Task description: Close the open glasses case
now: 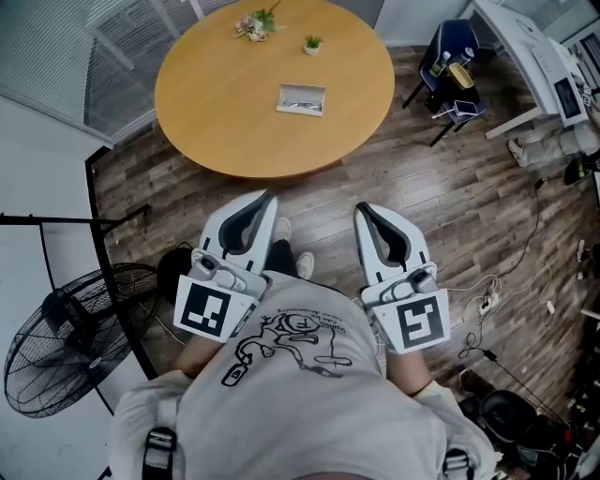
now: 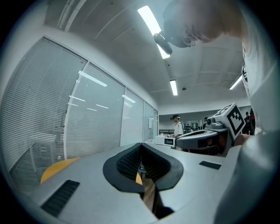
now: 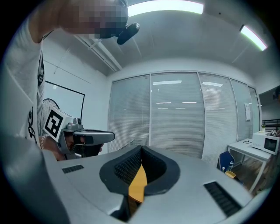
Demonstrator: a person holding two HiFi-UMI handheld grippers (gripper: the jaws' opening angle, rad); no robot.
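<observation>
The open glasses case, pale with its lid folded back, lies on the round wooden table in the head view, well ahead of both grippers. I hold my left gripper and right gripper close to the body, over the wooden floor short of the table's near edge. Both are shut, tips together and nothing between them. In the left gripper view the gripper points level across the room; the right gripper shows a sliver of orange table between its pads. Neither gripper view shows the case.
A small potted plant and a bunch of flowers sit at the table's far side. A floor fan stands at my left, a blue chair and white desk far right. Cables lie on the floor.
</observation>
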